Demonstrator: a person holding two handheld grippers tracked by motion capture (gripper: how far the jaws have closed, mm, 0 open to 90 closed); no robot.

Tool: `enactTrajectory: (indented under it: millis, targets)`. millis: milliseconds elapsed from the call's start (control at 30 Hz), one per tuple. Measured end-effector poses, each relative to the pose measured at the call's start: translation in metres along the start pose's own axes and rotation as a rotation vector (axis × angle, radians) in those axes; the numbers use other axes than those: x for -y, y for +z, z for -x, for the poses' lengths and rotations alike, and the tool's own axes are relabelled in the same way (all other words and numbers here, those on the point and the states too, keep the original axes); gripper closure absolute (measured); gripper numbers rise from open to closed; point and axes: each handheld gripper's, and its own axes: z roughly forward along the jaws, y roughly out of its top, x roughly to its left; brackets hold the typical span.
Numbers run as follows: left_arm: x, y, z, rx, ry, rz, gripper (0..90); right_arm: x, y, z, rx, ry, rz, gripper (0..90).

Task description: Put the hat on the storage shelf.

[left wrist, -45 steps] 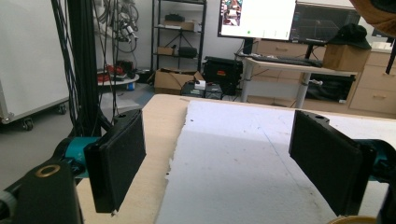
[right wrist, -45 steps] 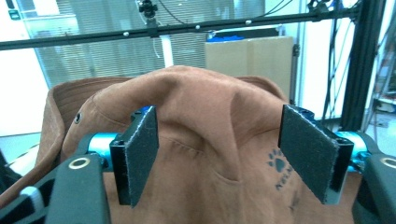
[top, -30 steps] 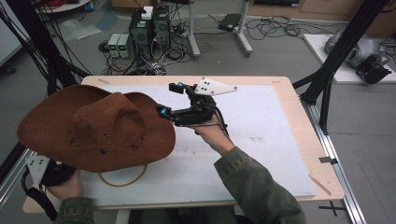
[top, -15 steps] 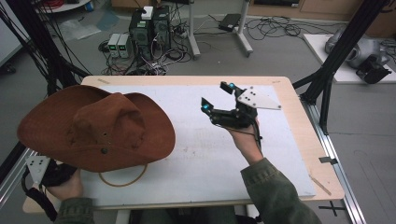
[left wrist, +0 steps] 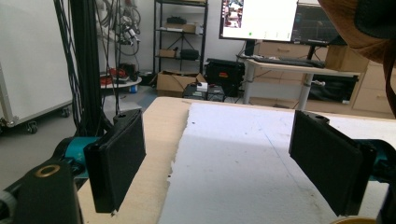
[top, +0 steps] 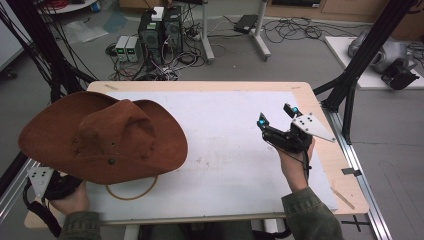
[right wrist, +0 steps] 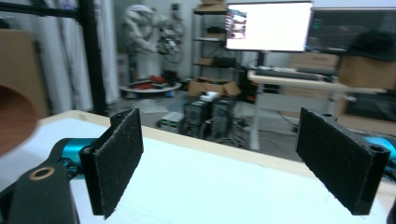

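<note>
High view. Brown wide-brimmed hat (top: 102, 137) at the left of the surface (top: 225, 150), crown up, brim overhanging the left edge and covering part of a tan ring (top: 131, 189) lying on the white sheet (top: 220, 125). Left gripper (top: 47, 182) low at the near-left corner, under the hat brim, held in the left hand (top: 72, 200); jaws hidden from here. Right gripper (top: 277, 122) at the right of the surface, held in the right hand (top: 292, 162), grey three-cornered plate on top, jaws spread and pointing away from the person, nothing between them, well apart from the hat.

Left gripper view. Jaws released, set wide apart, black pads facing each other, empty gap between. White sheet running ahead between the jaws, bare wooden edge of the surface ahead of the left jaw. Underside of the hat brim (left wrist: 359, 28) above and beyond the right jaw, apart from it. Sliver of something tan at the bottom edge just beside the right jaw; cannot tell what. Monitor (left wrist: 259, 18) and desk far ahead in the room.

Right gripper view. Jaws released, wide apart, gripping nothing, touching nothing. White sheet below and between the jaws, wooden far edge of the surface just beyond. Blurred brown hat edge (right wrist: 14, 123) well to the left of the left jaw. Bright monitor (right wrist: 268, 25) and computer towers (right wrist: 210, 116) beyond.
</note>
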Motion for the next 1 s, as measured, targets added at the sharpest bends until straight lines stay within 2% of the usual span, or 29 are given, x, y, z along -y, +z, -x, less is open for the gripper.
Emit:
enactTrajectory:
  millis: [267,433,467,500,633,767,900,1000]
  targets:
    - [0.0,-0.001,0.0,-0.002,0.0,0.005,18.8,0.023,-0.022,0.018,0.113,0.043,-0.004,14.7]
    - [-0.001,0.0,0.0,-0.003,0.004,0.004,18.7,0.045,-0.039,0.03,0.202,0.072,0.006,14.7]
    - [-0.001,-0.001,0.0,-0.003,0.005,0.006,18.8,0.055,-0.044,0.035,0.227,0.087,-0.005,14.7]
    - [-0.001,-0.001,0.0,-0.003,0.005,0.005,18.8,0.055,-0.044,0.035,0.227,0.087,-0.005,14.7]
    - [-0.001,-0.001,0.0,-0.003,0.006,0.004,18.8,0.074,-0.05,0.044,0.263,0.09,-0.029,14.6]
    - [-0.001,0.0,0.0,-0.003,0.009,0.003,18.8,0.086,-0.051,0.049,0.267,0.097,-0.038,14.4]
    - [-0.001,0.0,0.0,-0.005,0.008,0.008,18.8,0.093,-0.052,0.045,0.292,0.066,-0.037,13.7]
    - [-0.001,0.0,0.0,-0.005,0.008,0.008,18.8,0.095,-0.053,0.041,0.292,0.057,-0.037,13.7]
